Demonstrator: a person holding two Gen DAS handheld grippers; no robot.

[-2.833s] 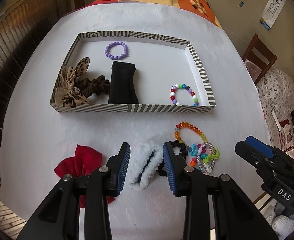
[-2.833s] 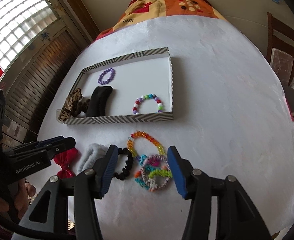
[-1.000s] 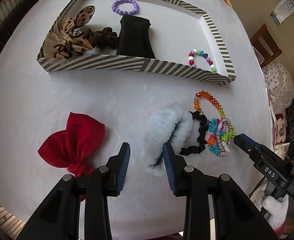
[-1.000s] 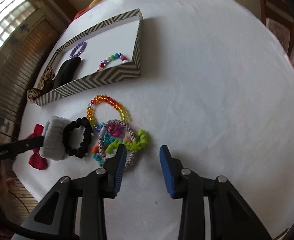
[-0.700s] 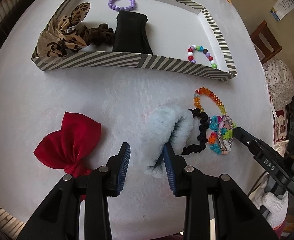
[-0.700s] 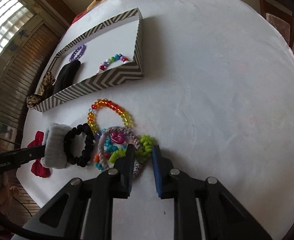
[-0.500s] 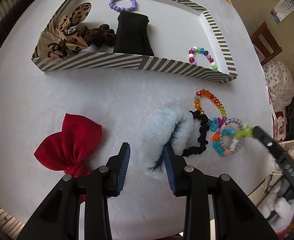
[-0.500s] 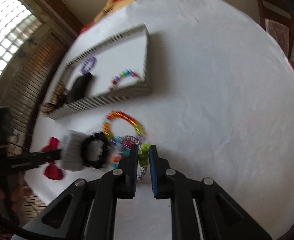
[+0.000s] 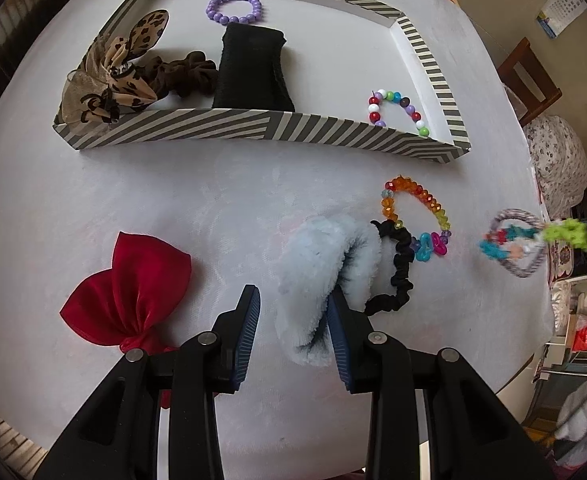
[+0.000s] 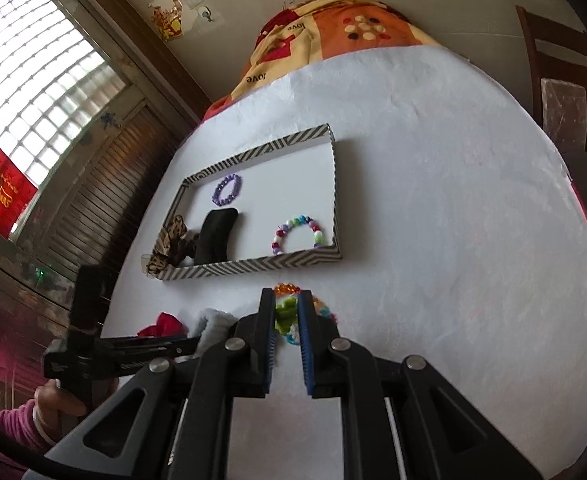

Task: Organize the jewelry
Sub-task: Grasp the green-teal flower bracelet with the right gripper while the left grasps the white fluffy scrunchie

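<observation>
White tabletop [image 10: 453,200] below; right hand-held gripper [image 10: 286,316] pinching green-beaded bracelet bundle [image 10: 285,314], lifted clear. Striped tray [image 10: 253,270] straight ahead, long axis crosswise. Left hand-held gripper [image 9: 291,322] spread astride fluffy scrunchie [image 9: 325,264].

Your right gripper [image 10: 286,316] points forward and down at a slant, its jaws pinched nearly together on a green bead cluster [image 10: 284,313]; in the left wrist view that cluster hangs clear of the table. Your left gripper [image 9: 291,322] points steeply downward with its jaws parted, the right finger [image 9: 339,334] tucked against a pale blue fluffy scrunchie [image 9: 325,276]. Your left hand [image 10: 55,402], in a pink sleeve [image 10: 1,436], grips the left gripper's handle.
</observation>
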